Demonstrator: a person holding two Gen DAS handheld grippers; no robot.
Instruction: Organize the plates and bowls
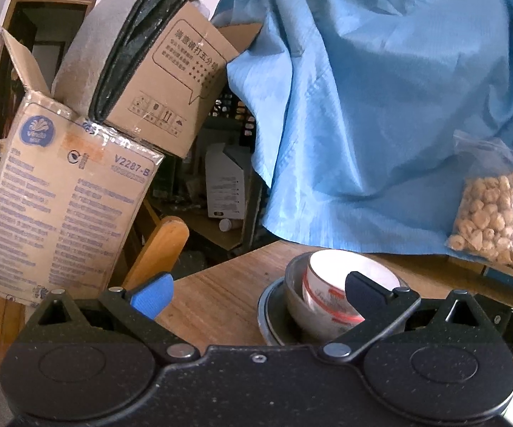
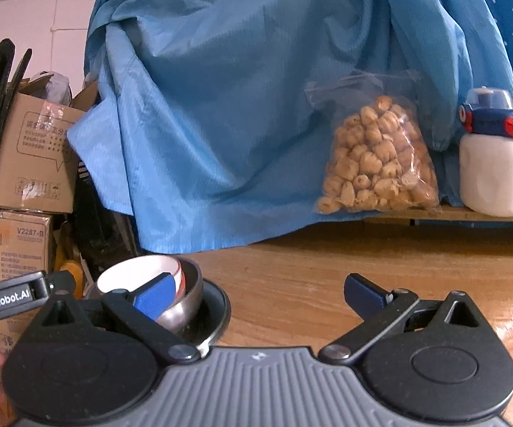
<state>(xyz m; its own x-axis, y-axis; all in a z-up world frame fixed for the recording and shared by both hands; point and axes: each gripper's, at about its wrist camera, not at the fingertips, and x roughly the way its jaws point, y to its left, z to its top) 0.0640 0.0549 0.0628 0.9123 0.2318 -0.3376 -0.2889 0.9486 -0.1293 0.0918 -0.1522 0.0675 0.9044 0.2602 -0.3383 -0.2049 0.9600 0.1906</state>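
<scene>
A white bowl with red print sits tilted inside a metal bowl, which stands on a metal plate on the wooden table. My left gripper is open and empty; its right finger is in front of the white bowl. In the right wrist view the same stack stands at the left: white bowl, metal bowl, plate. My right gripper is open and empty over the bare table, its left finger in front of the bowls.
A blue cloth hangs behind the table. A bag of snacks and a white bottle with blue cap stand on a raised ledge at the back right. Cardboard boxes and a wooden chair stand left of the table.
</scene>
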